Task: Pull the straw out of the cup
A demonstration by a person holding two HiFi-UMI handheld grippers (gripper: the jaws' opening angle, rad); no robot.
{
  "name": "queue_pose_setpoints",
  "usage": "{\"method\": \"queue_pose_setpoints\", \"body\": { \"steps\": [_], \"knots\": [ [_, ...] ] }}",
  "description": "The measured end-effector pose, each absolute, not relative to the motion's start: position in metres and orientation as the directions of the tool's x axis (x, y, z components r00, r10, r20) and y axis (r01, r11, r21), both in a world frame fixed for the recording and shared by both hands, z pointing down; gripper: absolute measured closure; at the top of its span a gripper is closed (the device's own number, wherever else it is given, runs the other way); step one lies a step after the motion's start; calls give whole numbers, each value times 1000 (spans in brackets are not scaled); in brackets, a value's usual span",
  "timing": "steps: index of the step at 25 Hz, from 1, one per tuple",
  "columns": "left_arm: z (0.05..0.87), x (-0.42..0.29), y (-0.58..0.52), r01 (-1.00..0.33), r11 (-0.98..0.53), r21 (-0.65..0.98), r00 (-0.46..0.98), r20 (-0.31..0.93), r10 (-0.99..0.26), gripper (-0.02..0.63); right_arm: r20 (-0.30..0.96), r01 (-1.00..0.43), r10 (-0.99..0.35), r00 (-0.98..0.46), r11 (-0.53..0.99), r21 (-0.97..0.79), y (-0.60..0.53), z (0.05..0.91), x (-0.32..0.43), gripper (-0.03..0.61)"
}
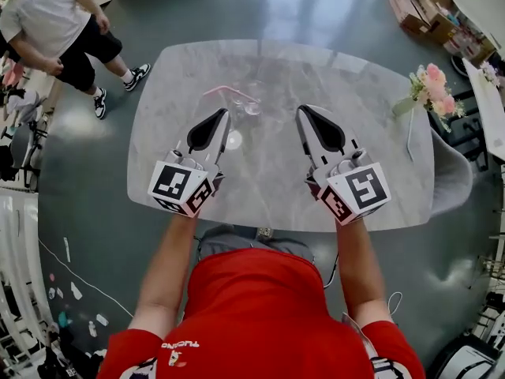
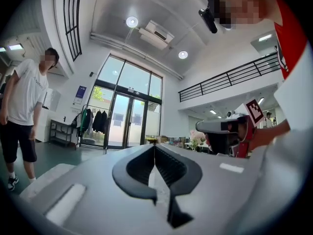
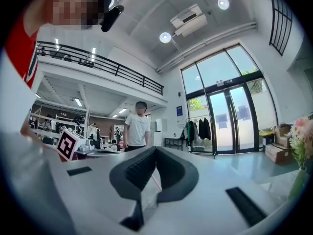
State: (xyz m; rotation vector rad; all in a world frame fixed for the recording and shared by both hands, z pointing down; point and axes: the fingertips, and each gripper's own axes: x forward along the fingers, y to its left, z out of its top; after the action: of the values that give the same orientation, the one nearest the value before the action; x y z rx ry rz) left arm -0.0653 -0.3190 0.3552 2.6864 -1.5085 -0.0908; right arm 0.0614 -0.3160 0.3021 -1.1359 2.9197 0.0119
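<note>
A clear cup (image 1: 251, 99) stands on the far middle of the marble table (image 1: 379, 133), with a pink straw (image 1: 226, 92) slanting out of it to the left. My left gripper (image 1: 224, 114) is shut and empty, its tips just short of the cup on the near left. My right gripper (image 1: 301, 110) is also shut and empty, a little to the right of the cup. In the left gripper view the jaws (image 2: 154, 147) meet with nothing between them. In the right gripper view the jaws (image 3: 155, 149) touch at the tips, and a bit of the pink straw (image 3: 155, 181) shows through the gap behind them.
A vase of pink flowers (image 1: 432, 90) stands at the table's right edge, with a grey chair (image 1: 454, 174) beside it. A person in a white shirt (image 1: 54, 18) stands on the floor beyond the table's left corner. Cardboard boxes (image 1: 422, 10) lie at the far right.
</note>
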Motion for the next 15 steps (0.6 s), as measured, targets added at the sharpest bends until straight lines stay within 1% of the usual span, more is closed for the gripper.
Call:
{"method": "queue_pose_setpoints", "body": {
  "steps": [4, 10, 15],
  "knots": [
    [371, -67, -334, -859, -499, 110, 503, 8, -864, 607, 0, -680, -680, -733, 733, -13, -328, 312, 61, 577],
    [417, -75, -358, -873, -443, 204, 469, 101, -878, 599, 15, -698, -698, -716, 715, -26, -342, 318, 58, 577],
    [453, -82, -381, -872, -393, 294, 452, 173, -875, 516, 25, -708, -708, -706, 706, -22, -347, 318, 53, 577]
  ]
}}
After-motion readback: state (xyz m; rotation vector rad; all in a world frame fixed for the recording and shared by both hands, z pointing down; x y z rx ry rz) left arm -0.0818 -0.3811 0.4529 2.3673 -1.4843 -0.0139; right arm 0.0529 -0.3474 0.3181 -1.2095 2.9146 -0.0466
